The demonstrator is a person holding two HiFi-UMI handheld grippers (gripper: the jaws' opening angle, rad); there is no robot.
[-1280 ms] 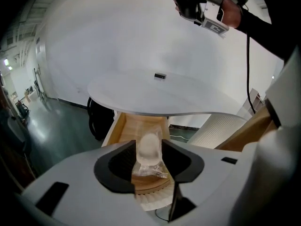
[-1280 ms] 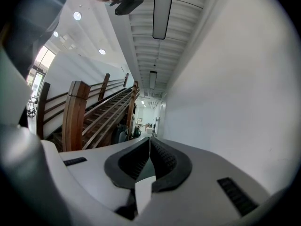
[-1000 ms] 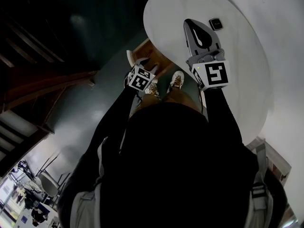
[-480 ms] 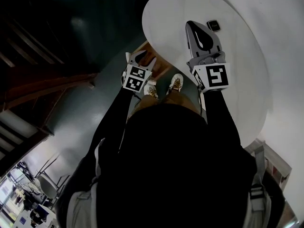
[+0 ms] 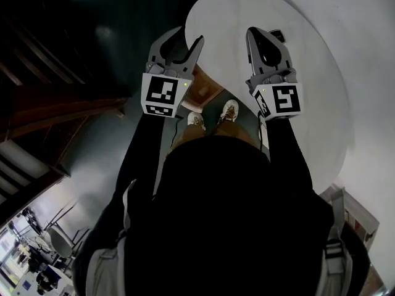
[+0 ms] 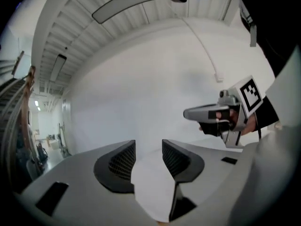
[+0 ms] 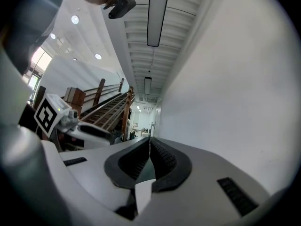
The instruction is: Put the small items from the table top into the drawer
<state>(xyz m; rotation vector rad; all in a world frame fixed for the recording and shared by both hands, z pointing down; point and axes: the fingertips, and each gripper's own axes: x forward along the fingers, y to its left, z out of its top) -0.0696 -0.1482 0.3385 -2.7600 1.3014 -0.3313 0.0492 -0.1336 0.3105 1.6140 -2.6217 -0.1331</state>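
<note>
A small dark square item [image 5: 279,36] lies on the round white table [image 5: 315,103], half hidden behind my right gripper [image 5: 254,33]. That gripper hovers over the table with its jaws pressed together and nothing in them; its own view [image 7: 149,142] confirms the tips touch. My left gripper [image 5: 189,37] is held up at the table's near left edge, jaws apart and empty [image 6: 148,147], pointing at a blank white wall. Below the table edge, between the two grippers, a wooden drawer [image 5: 200,92] stands pulled out. What lies inside it cannot be made out.
The person's shoes [image 5: 228,110] stand on the dark floor by the drawer. Dark wooden stairs [image 5: 37,103] run along the left. From each gripper view the other gripper shows: the right gripper [image 6: 221,114] and the left gripper [image 7: 70,121].
My left gripper has risen from down by the drawer to the table's edge, level with the right one. The right gripper has barely moved.
</note>
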